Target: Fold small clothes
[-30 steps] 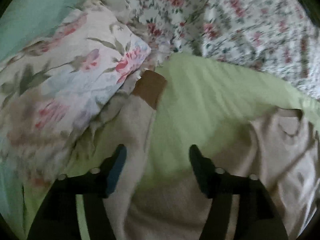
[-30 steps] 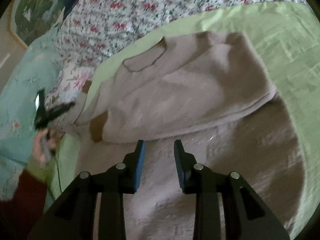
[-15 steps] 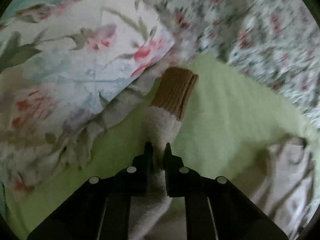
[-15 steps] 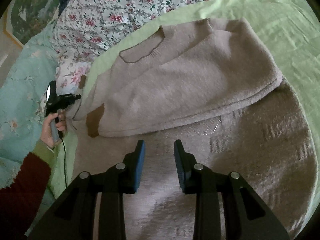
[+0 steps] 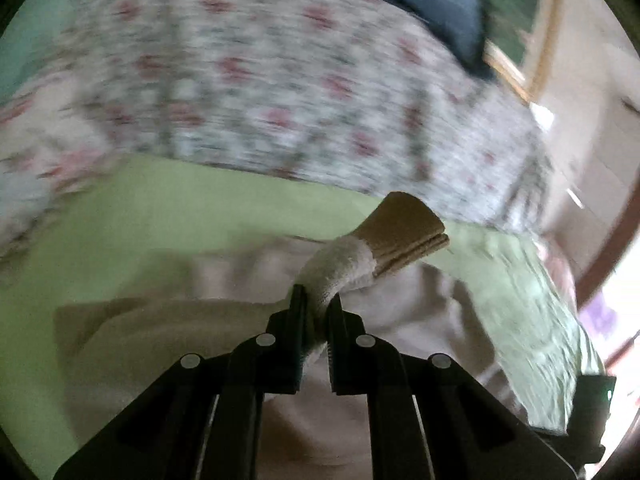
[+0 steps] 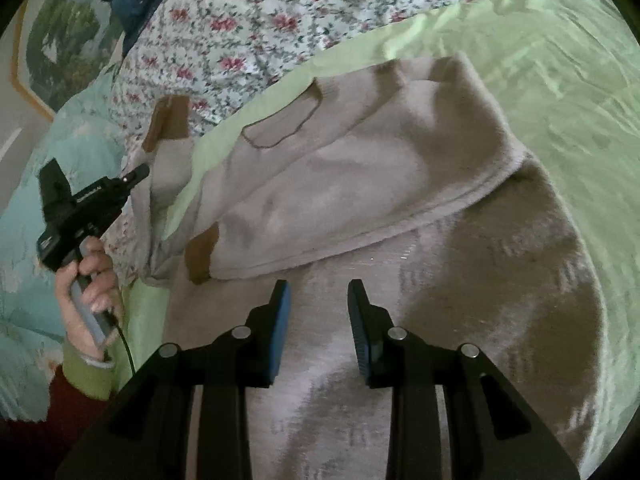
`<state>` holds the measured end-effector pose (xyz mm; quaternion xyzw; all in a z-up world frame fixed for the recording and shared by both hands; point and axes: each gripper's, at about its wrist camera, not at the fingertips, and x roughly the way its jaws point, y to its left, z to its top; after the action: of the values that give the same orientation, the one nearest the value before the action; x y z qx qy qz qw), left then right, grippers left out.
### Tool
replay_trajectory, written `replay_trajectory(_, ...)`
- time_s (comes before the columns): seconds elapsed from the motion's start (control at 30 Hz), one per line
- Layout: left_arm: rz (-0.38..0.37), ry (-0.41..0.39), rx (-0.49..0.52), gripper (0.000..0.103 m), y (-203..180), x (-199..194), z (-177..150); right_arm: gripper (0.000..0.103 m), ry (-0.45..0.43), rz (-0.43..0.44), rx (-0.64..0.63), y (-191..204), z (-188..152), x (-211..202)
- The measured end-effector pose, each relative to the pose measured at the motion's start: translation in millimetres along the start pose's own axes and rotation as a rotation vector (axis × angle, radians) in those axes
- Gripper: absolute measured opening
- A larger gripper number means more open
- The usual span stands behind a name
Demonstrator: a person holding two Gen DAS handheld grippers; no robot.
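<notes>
Left gripper pinched sleeve off the bed; right gripper spread, over sweater.

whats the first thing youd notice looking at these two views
The left gripper is shut on a beige sweater sleeve, whose brown ribbed cuff sticks up beyond the fingertips above the green sheet. In the right wrist view, the sweater lies spread across the bed, with the open right gripper above its lower part.

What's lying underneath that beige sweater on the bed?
A light green sheet shows around the beige sweater. Whatever lies directly beneath its body is covered.
</notes>
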<state>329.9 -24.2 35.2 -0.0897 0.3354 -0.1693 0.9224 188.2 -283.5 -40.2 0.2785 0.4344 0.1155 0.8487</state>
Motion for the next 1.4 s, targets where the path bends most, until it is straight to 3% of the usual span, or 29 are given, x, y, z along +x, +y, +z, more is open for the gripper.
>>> replay_trajectory(0.17, -0.036, 0.097, 0.115, 0.008, -72, 58, -35, 0.031, -0.018, -0.016, 0.037, -15, 2, -8)
replay_trajectory(0.33, -0.033, 0.202, 0.112, 0.011, -80, 104, -58, 0.031, -0.030, -0.020, 0.056, -24, 5, -13)
replay_trajectory(0.43, -0.062, 0.242, 0.072, 0.023, -67, 106, -68, 0.031, -0.030, -0.014, 0.067, -26, 7, -12)
replay_trajectory(0.5, -0.058, 0.247, 0.058, 0.040, -60, 101, -70, 0.031, -0.029, -0.007, 0.077, -27, 8, -10)
replay_trajectory(0.6, -0.044, 0.234, 0.050, 0.055, -50, 80, -74, 0.031, -0.029, 0.008, 0.105, -29, 11, -3)
replay_trajectory(0.7, -0.017, 0.202, 0.030, 0.062, -33, 44, -83, 0.036, -0.034, 0.029, 0.136, -31, 17, 5)
replay_trajectory(0.8, 0.061, 0.155, -0.024, 0.071, -3, 7, -93, 0.038, -0.044, 0.033, 0.157, -32, 27, 14)
replay_trajectory(0.93, 0.232, 0.117, -0.157, 0.071, 55, -29, -111, 0.038, -0.055, 0.010, 0.123, -24, 45, 31)
replay_trajectory(1.03, 0.305, 0.107, -0.267, 0.071, 98, -42, -123, 0.042, -0.048, -0.005, 0.124, -25, 56, 46)
replay_trajectory(1.1, 0.323, 0.115, -0.317, 0.071, 119, -41, -132, 0.049, -0.027, -0.028, 0.131, -29, 63, 60)
replay_trajectory(1.23, 0.313, 0.116, -0.358, 0.071, 134, -34, -131, 0.049, 0.010, -0.019, 0.111, -26, 72, 86)
replay_trajectory(1.27, 0.309, 0.120, -0.336, 0.071, 133, -29, -125, 0.042, 0.009, -0.016, 0.097, -23, 74, 88)
replay_trajectory(1.3, 0.313, 0.133, -0.315, 0.071, 132, -23, -120, 0.012, 0.008, -0.010, 0.074, -18, 77, 89)
replay_trajectory(1.33, 0.334, 0.141, -0.298, 0.071, 131, -16, -115, 0.006, 0.007, 0.004, 0.052, -10, 84, 88)
replay_trajectory(1.4, 0.354, 0.154, -0.278, 0.070, 132, -6, -108, 0.006, -0.040, 0.040, 0.022, 1, 93, 72)
